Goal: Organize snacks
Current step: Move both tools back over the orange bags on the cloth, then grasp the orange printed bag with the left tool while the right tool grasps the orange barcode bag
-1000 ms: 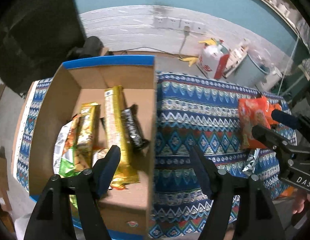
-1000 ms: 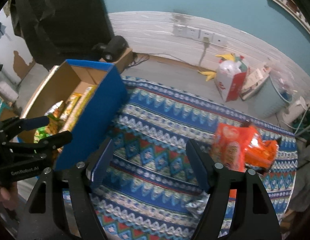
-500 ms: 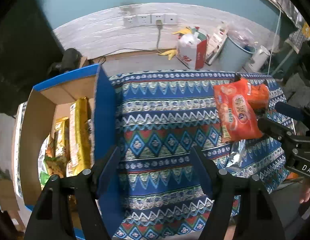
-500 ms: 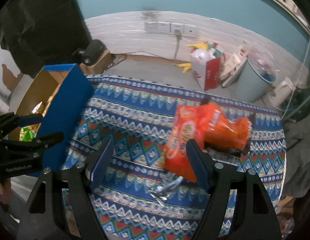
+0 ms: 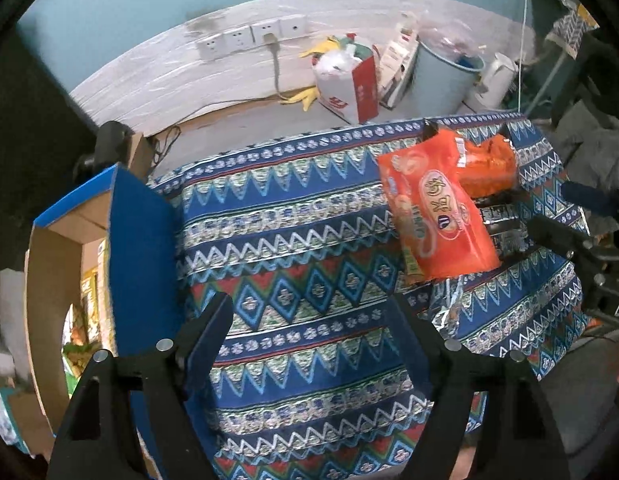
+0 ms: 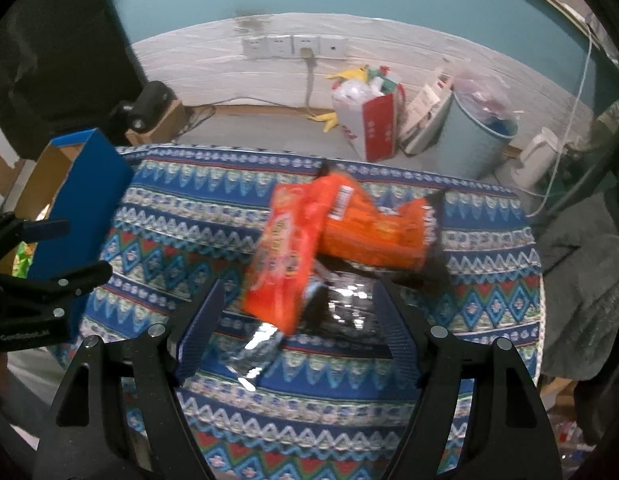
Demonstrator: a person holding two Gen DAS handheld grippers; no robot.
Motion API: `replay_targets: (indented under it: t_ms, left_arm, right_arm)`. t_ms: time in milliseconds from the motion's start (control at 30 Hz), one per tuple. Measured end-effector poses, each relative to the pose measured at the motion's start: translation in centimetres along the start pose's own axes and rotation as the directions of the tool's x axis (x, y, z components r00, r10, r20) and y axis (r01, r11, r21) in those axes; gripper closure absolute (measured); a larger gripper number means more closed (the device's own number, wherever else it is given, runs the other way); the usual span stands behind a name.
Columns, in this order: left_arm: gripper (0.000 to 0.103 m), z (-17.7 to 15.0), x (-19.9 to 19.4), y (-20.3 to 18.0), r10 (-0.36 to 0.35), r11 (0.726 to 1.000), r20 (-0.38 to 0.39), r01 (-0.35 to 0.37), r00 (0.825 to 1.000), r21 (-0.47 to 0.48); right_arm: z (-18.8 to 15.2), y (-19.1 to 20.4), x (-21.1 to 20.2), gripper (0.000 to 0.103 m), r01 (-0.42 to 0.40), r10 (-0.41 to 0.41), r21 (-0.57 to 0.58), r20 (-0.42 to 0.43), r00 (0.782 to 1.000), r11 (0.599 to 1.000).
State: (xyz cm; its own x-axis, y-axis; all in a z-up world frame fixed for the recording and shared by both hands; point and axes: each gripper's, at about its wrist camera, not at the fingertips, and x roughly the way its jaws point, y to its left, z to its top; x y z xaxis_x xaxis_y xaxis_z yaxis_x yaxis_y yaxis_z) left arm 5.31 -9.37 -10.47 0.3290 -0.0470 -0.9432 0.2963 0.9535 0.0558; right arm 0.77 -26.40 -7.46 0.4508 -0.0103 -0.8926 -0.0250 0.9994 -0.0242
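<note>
A red-orange biscuit pack [image 6: 283,256] lies on the patterned cloth, across a darker orange pack [image 6: 379,232], with a silver foil pack [image 6: 253,354] under their near ends. My right gripper [image 6: 297,324] is open just in front of them, its fingers either side of the foil. The same packs show in the left wrist view: the red-orange one [image 5: 437,212] and the orange one [image 5: 487,164]. My left gripper [image 5: 313,332] is open and empty over the cloth's middle. The blue-sided cardboard box [image 5: 137,248] with snacks stands at the left.
The table with the patterned cloth [image 5: 301,240] ends at a floor strip and a white wall with sockets. Behind it stand a red-and-white bag [image 6: 369,120], a light blue bin [image 6: 477,140] and a white kettle [image 6: 537,156]. A grey garment [image 6: 581,272] hangs at the right.
Both grippers have swung right, away from the box and toward the orange packs. The right gripper is now close to them. Both stay open.
</note>
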Motion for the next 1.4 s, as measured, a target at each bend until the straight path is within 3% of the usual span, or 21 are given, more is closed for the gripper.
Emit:
replay_targets:
  t_ms: [233,433,600,767,1033,1233,1400]
  left_arm:
    - [0.021,2.7,1.6,-2.3,-0.067,0.998,-0.044,0.066,0.997,-0.010]
    - [0.020,5.7,3.9,-3.8,-0.082,0.997,-0.088,0.082,0.993,0.000]
    - [0.020,7.1,6.1,-3.8,-0.091,0.995,-0.091,0.088,0.992,-0.038]
    - [0.020,7.5,8.0,-4.0,-0.123,0.991,-0.099,0.117,0.987,-0.067]
    - [0.020,7.3,10.1,-4.2,-0.161,0.983,-0.124,0.148,0.979,-0.113]
    - [0.020,7.5,10.5,-4.7,-0.194,0.974,-0.125,0.175,0.973,-0.144]
    - [0.020,7.5,10.6,-5.6,-0.206,0.970,-0.120,0.186,0.971,-0.154]
  right_arm:
    - [1.9,-3.4,0.4,0.028,0.054,-0.058,-0.090,-0.050,0.997,0.994]
    - [3.8,-5.1,2.2,0.027,0.086,-0.117,-0.288,-0.092,0.989,0.954]
    - [4.5,-5.2,5.0,0.027,0.051,-0.105,-0.422,-0.105,0.989,0.905]
    - [4.4,-4.9,8.0,0.027,-0.012,-0.056,-0.466,-0.132,0.990,0.885]
    - [3.0,-4.4,11.7,0.027,-0.050,-0.055,-0.526,-0.182,0.982,0.849]
    - [2.0,-5.8,14.0,0.029,-0.010,-0.130,-0.501,-0.245,0.961,0.865]
    - [2.1,-8.3,14.1,0.040,0.010,-0.116,-0.366,-0.270,0.956,0.931]
